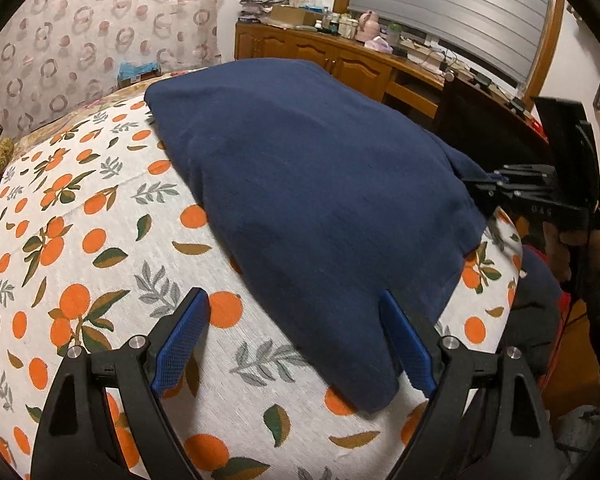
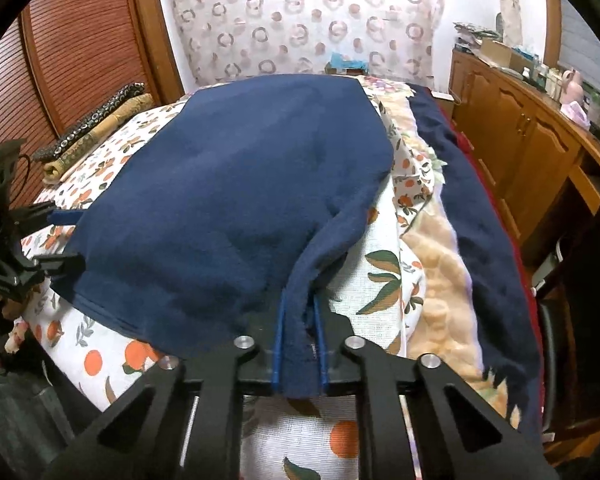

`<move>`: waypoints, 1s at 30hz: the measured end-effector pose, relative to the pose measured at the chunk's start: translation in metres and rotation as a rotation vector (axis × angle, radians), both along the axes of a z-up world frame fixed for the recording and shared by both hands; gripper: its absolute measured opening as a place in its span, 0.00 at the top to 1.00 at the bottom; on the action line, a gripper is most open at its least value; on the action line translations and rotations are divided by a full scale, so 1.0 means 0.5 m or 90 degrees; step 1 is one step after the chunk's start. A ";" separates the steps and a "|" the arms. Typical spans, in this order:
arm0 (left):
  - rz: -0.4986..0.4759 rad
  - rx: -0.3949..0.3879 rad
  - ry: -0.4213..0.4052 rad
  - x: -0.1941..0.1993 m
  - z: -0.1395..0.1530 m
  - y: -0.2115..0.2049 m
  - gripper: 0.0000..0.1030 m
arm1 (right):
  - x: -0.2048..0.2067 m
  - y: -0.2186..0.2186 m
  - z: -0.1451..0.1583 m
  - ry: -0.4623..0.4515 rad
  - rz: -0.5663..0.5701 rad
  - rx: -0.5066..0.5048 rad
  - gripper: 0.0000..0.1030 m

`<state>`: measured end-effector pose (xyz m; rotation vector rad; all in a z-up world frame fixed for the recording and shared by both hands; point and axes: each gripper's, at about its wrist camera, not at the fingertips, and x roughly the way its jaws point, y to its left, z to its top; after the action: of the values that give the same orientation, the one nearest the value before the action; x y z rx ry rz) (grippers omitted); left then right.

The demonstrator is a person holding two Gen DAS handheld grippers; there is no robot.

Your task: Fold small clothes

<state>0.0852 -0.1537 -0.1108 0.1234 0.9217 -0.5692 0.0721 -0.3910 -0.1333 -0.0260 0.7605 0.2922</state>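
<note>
A navy garment (image 1: 312, 184) lies spread over the orange-print bedspread (image 1: 80, 240), reaching from the bed's near edge toward the far end by the patterned curtain (image 2: 308, 20). The right gripper (image 2: 299, 344) is clamped on a bunched corner of the cloth at the bed's near edge, its blue pads (image 2: 279, 344) pressed against the fabric on both sides. The left gripper (image 1: 296, 340) hovers with its jaws wide apart over the garment's near hem, holding nothing, one pad above bare bedspread and the other above the cloth.

Navy garment (image 1: 316, 184); white sheet (image 1: 100, 240) printed with oranges and leaves; black tools with blue pads (image 1: 180, 344).
</note>
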 end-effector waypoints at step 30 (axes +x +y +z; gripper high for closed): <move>0.106 -0.086 -0.107 0.345 0.183 0.073 0.96 | 0.355 -0.028 0.179 -0.142 -0.021 0.110 0.92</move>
<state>0.2576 -0.1170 -0.0195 -0.0276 0.7198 -0.4579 0.2493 -0.4050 -0.0439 0.1158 0.5113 0.3168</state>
